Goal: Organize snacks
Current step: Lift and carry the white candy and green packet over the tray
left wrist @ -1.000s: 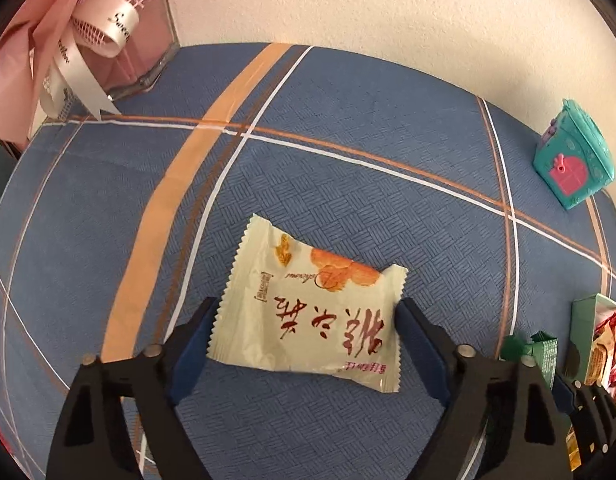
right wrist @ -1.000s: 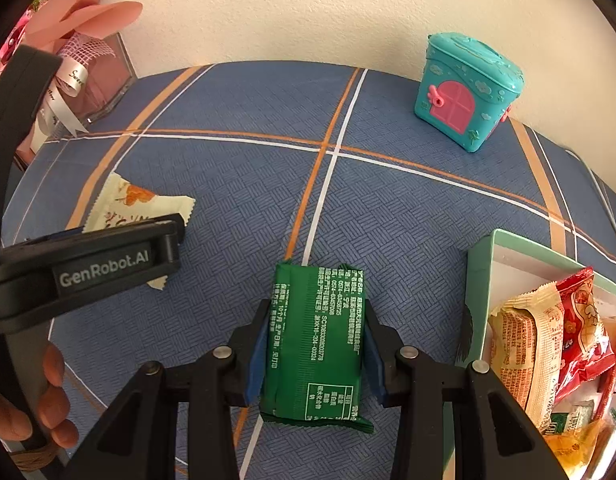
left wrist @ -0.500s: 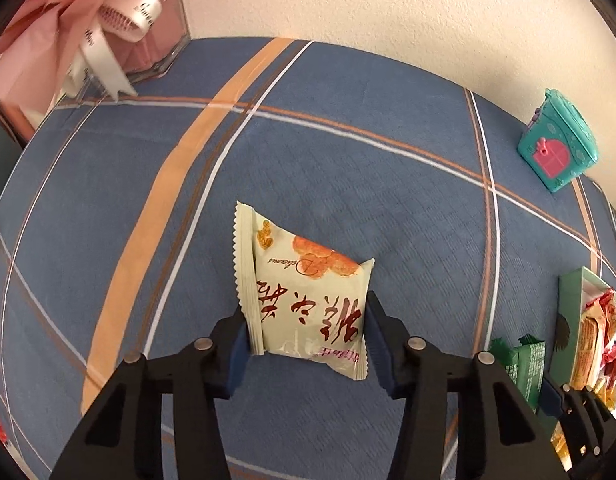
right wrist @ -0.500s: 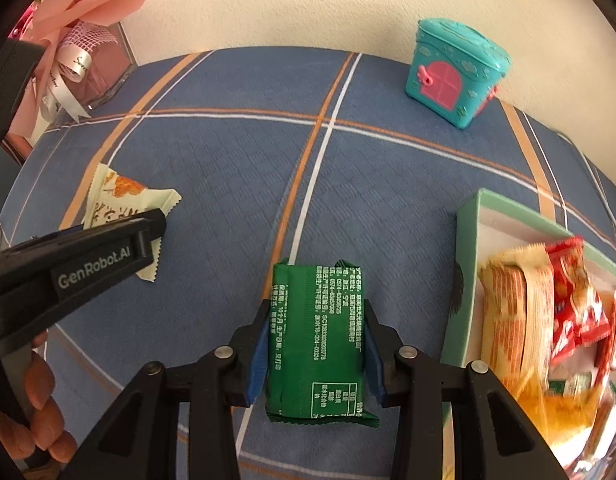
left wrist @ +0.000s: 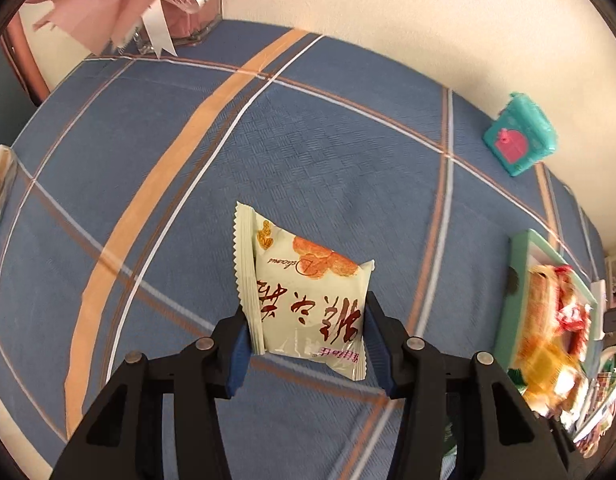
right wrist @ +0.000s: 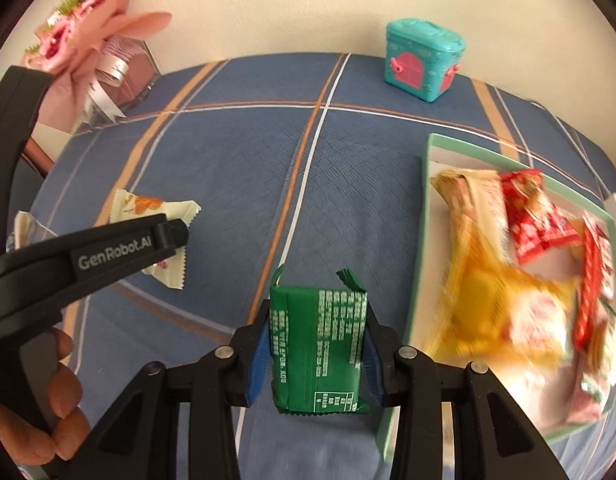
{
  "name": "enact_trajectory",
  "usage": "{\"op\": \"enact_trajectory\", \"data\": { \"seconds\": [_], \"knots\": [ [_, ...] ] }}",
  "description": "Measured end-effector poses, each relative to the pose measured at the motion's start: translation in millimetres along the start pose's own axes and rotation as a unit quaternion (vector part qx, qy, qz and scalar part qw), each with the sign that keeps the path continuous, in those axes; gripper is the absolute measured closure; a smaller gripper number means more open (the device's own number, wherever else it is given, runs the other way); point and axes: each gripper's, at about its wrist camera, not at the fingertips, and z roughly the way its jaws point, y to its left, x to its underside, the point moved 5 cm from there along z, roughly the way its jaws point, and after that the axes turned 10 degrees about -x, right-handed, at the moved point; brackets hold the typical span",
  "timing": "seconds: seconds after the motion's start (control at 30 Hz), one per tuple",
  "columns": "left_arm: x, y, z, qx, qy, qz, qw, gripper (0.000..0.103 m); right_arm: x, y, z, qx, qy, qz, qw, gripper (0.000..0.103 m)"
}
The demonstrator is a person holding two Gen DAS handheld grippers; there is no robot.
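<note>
A: Where's the tray (right wrist: 422, 216) from the right gripper (right wrist: 314, 354)?

B: Just beside it, toward the counter's right edge; that hand is nearer. It clamps the green packet (right wrist: 318, 344), long axis along the fingers.

A: And the left gripper (left wrist: 306, 346)?

B: Clenched on the cream packet (left wrist: 308, 300), lifted mid-counter.

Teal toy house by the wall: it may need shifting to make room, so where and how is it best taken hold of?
Judging by shape, grip the teal toy house across its two flat side walls, just below the domed lid, coming down from above. It stands upright with clear tablecloth around it, so a claw can likely straddle it. Avoid the pink door face and side latch, whose raised parts could make the pads slip.
</note>
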Motion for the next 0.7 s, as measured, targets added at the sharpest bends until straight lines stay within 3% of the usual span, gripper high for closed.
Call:
{"op": "enact_trajectory", "data": {
  "seconds": [0.33,0.7],
  "knots": [
    [29,-6,-51,0.009,-0.037,0.016,0.9991,0.051,27,0,-50,-0.005,-0.033,0.011,0.999,0.061],
    [54,-17,-77,0.013,-0.058,0.035,0.9976,0.051,50,-16,-92,-0.008,-0.071,0.029,0.997,0.061]
  ]
}}
